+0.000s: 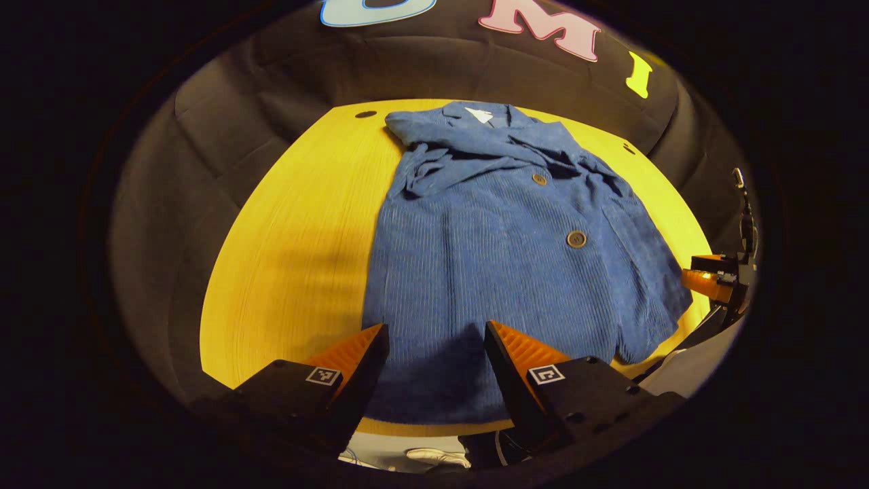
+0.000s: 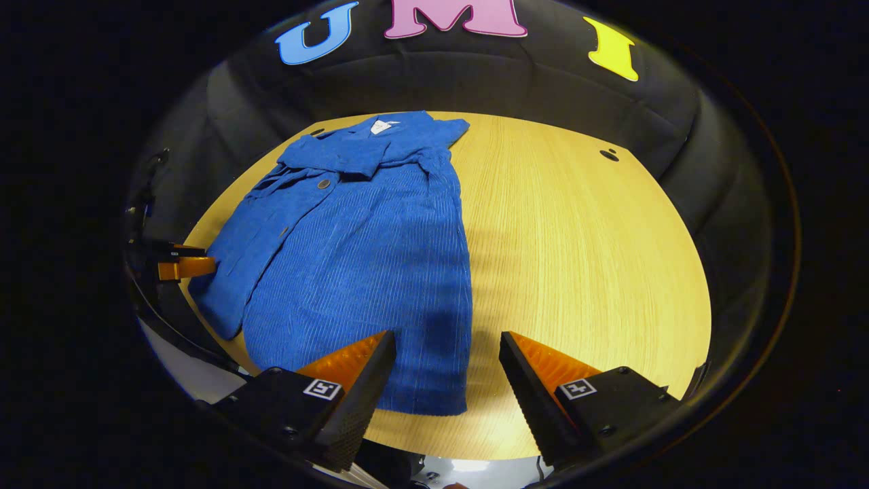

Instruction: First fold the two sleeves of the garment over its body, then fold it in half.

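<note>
The blue corduroy jacket (image 1: 502, 251) is lying flat on the wooden table (image 1: 292, 258), collar toward the far wall and both sleeves (image 2: 370, 159) lying folded across the chest. I am holding my left gripper (image 1: 434, 339) just above its near hem with the fingers spread apart and gripping nothing. My right gripper (image 2: 445, 346) is hanging spread and empty over the hem's right corner, one finger over cloth and the other over bare table.

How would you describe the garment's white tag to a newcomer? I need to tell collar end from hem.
On the wooden table lies a blue corduroy jacket. At its far end, nearest the booth wall, the white tag sits inside the collar, the only white patch on the blue cloth.
</note>
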`<state>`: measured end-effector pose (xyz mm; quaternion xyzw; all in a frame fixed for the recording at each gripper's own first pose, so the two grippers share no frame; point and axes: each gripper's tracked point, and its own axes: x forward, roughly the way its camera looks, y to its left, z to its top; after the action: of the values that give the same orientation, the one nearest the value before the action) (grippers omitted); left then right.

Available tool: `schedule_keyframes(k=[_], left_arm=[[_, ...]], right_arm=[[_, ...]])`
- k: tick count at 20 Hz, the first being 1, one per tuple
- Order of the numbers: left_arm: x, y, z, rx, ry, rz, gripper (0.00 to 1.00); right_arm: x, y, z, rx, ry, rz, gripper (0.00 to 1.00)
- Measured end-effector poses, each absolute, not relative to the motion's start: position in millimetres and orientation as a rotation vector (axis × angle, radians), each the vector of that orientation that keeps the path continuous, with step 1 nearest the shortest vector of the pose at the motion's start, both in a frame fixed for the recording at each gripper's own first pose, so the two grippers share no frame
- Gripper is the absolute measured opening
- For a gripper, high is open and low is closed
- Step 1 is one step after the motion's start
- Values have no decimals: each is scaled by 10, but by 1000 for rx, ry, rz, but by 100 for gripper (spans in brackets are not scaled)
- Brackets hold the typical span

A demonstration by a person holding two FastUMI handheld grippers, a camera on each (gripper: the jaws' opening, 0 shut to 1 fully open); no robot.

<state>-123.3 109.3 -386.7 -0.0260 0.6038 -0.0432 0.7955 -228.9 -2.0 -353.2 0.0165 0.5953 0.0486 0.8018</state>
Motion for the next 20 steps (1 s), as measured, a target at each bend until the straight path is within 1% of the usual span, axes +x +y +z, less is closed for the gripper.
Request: schedule_keyframes(k=[3, 4, 5, 6, 7, 8, 9, 10, 11, 12, 14, 15, 17, 20], left_arm=[[-1282, 1089, -3869, -31, 1300, -98, 83], [-1270, 1092, -3876, -16, 1297, -100, 83], [-1291, 1086, -3875, -3, 1294, -101, 83], [-1282, 1086, -3888, -2, 1284, -94, 83], [-1288, 1092, -3879, -14, 1281, -80, 83], [-1279, 1093, -3887, -20, 1273, -67, 83], [-1293, 1070, -3873, -23, 1270, -65, 83], [-1261, 1040, -3879, -20, 1266, -73, 71], [-1264, 1027, -3876, -20, 1259, -84, 58], [-1251, 1008, -3887, -22, 1255, -94, 45], [-1215, 978, -3890, -45, 1234, -83, 19], [-1194, 957, -3887, -54, 1226, -77, 7], [-1149, 939, -3885, -82, 1234, -61, 0], [-1014, 919, -3744, -103, 1213, -73, 0]], right_arm=[[-2509, 114, -3660, 59, 1376, 146, 99], [-2588, 118, -3646, 44, 1388, 147, 94], [-2476, 144, -3630, 41, 1355, 161, 90], [-2579, 165, -3651, 17, 1388, 182, 98], [-2556, 166, -3637, -4, 1376, 190, 93], [-2566, 229, -3649, -2, 1380, 207, 73], [-2568, 236, -3654, 8, 1386, 201, 56], [-2559, 281, -3639, 32, 1380, 203, 21], [-2580, 298, -3652, 41, 1392, 203, 38], [-2564, 334, -3648, 49, 1395, 211, 12], [-2546, 351, -3644, 66, 1399, 214, 12], [-2534, 363, -3631, 70, 1395, 216, 6], [-2459, 384, -3603, 71, 1363, 218, 6], [-2190, 460, -3418, 108, 1283, 225, 6]])
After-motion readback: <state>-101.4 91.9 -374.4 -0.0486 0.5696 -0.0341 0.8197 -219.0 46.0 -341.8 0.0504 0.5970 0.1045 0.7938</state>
